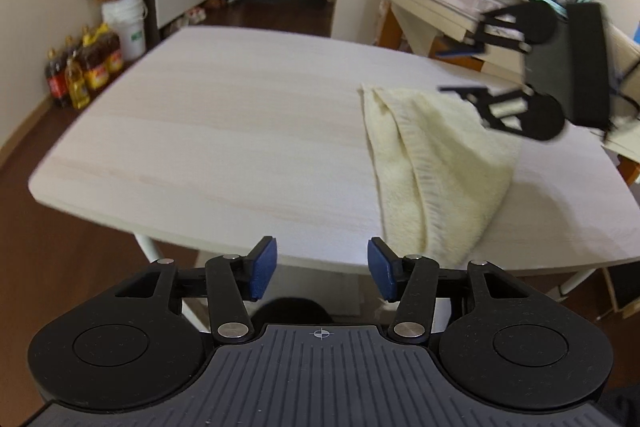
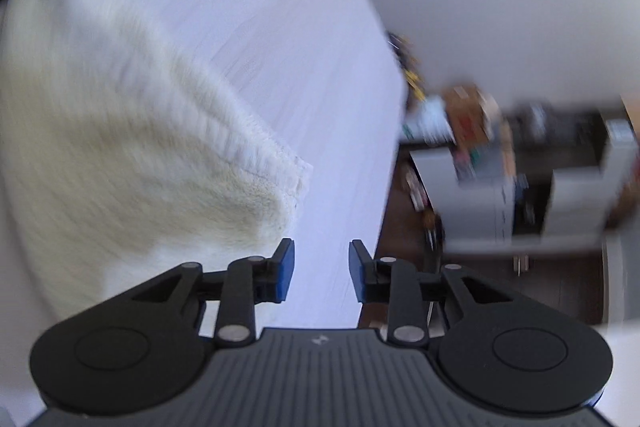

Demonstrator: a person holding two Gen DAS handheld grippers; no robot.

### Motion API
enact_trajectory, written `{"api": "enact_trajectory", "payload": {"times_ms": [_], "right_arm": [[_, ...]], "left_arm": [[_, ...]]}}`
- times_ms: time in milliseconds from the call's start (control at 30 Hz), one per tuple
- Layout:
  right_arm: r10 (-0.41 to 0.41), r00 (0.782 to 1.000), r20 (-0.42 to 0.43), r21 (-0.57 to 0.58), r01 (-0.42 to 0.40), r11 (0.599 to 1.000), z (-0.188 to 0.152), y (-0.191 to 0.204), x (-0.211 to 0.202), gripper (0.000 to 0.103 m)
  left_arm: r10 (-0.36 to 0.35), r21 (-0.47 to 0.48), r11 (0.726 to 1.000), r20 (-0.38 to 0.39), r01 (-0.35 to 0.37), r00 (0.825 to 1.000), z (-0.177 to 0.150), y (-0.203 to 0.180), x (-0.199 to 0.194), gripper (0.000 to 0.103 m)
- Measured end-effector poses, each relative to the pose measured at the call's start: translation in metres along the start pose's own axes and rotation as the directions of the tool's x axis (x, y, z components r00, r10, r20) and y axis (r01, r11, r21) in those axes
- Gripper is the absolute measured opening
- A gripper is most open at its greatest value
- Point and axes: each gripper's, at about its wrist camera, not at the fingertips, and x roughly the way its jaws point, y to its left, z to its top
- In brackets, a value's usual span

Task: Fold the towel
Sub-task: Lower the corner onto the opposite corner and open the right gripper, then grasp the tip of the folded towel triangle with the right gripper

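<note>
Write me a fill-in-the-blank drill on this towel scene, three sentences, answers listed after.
1. The pale yellow towel lies on the light wooden ____.
2. Nothing is gripped by the left tool; its blue pads stand ____.
3. The right tool holds ____; the towel's hemmed corner lies ahead of its pads and to the left, in the right wrist view.

Missing words: table; apart (open); nothing
</note>
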Motion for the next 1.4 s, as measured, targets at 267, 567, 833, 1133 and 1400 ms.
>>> {"api": "enact_trajectory", "payload": {"times_ms": [267, 567, 833, 1133, 1400], "right_arm": [[-0.051, 0.999, -0.009, 0.517, 0.048, 0.855, 0.013, 0.018, -0.098, 0.049], [-0.205, 0.978, 0.030, 0.732, 0.118, 0.670, 0.036, 0.057, -0.187, 0.088], [-0.120, 0.992, -0.034, 0.636, 0.114, 0.763, 0.090, 0.099, -0.186, 0.082], [-0.186, 0.960, -0.208, 0.495, 0.267, 0.827, 0.106, 0.117, -0.144, 0.065], [-0.175, 0.965, -0.197, 0.553, 0.257, 0.793, 0.113, 0.104, -0.133, 0.051]], "left_arm": [[-0.061, 0.228, 0.973, 0.063, 0.046, 0.996, 0.031, 0.012, 0.021, 0.056], [-0.218, 0.481, 0.862, 0.066, 0.161, 0.974, 0.070, 0.007, 0.051, 0.059], [-0.321, 0.604, 0.758, 0.016, 0.247, 0.947, 0.092, -0.013, 0.075, 0.062], [-0.363, 0.627, 0.725, -0.004, 0.285, 0.932, 0.107, -0.013, 0.084, 0.065], [-0.388, 0.624, 0.719, -0.004, 0.305, 0.922, 0.114, -0.007, 0.094, 0.067]]}}
